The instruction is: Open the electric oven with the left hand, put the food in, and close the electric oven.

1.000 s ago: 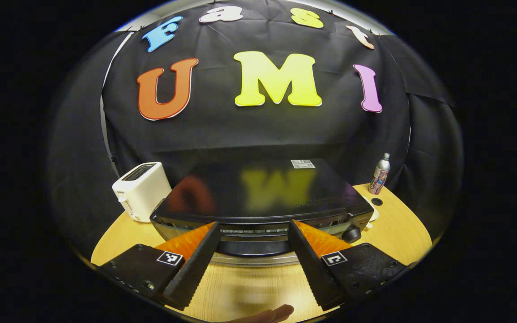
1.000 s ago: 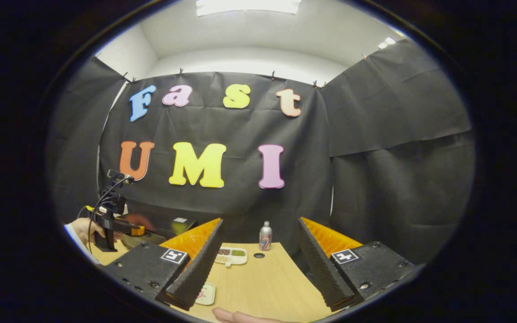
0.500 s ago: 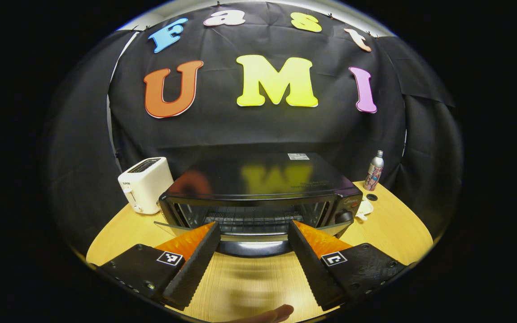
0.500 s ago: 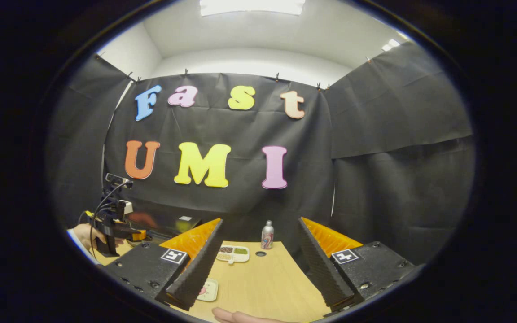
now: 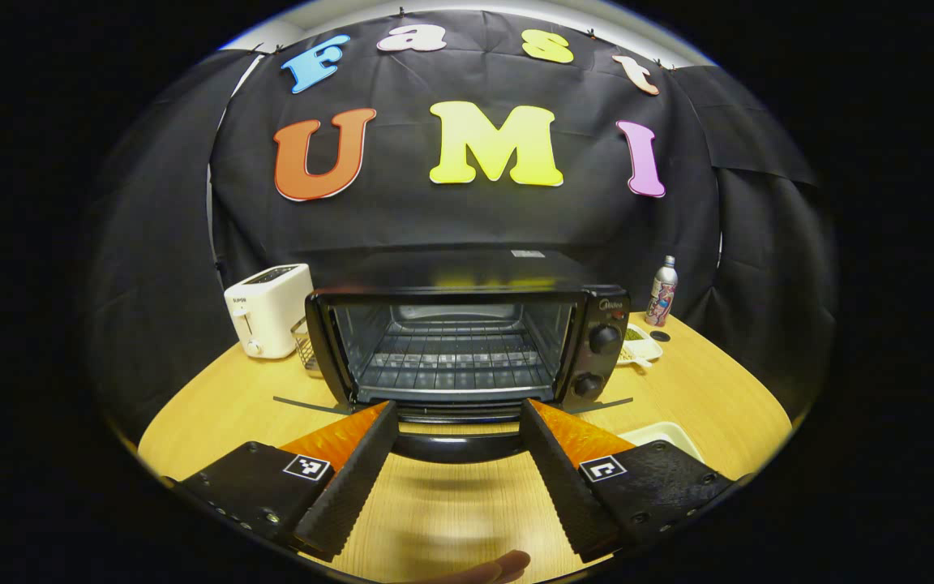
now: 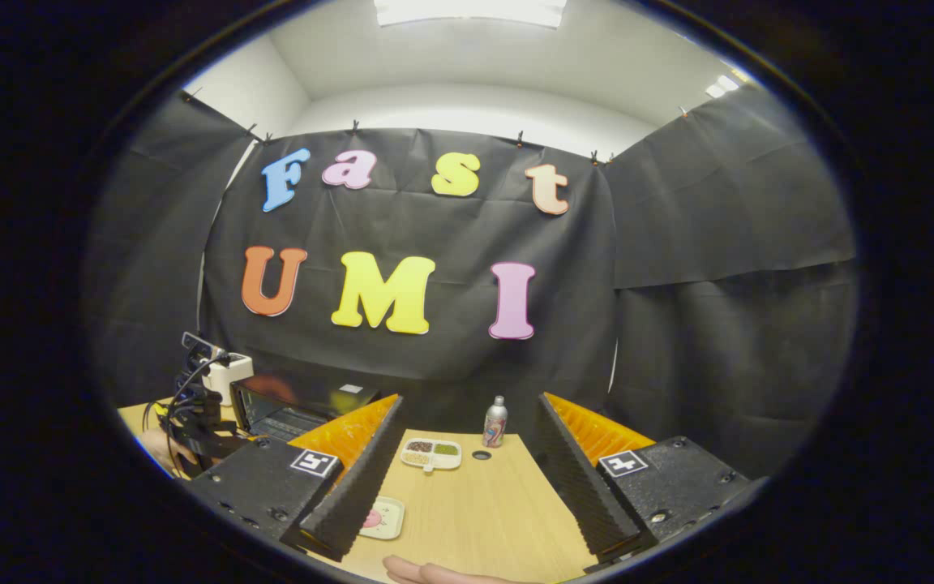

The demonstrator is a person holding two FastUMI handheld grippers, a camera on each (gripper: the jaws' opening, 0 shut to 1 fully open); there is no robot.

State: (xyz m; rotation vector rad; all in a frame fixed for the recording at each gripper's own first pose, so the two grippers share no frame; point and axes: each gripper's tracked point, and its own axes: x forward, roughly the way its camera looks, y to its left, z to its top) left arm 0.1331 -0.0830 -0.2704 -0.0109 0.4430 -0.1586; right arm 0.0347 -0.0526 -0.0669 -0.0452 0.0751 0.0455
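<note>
Standing open on the wooden counter (image 5: pixel 702 389), the black electric oven (image 5: pixel 467 341) shows bare wire racks, its door handle (image 5: pixel 457 446) lying between the parted fingers of the left hand-held gripper (image 5: pixel 459 466). The brand mark by its knobs is too small to read. A white toaster (image 5: pixel 268 308) sits beside it. The right hand-held gripper (image 6: pixel 467 478) hangs spread above a divided tray (image 6: pixel 431 453) of brown and green food, a small plate (image 6: pixel 379 517) and a printed bottle (image 6: pixel 495 422).

Black electric oven (image 5: pixel 467 341) on table, door lowered open, wire rack (image 5: pixel 451 361) bare inside
</note>
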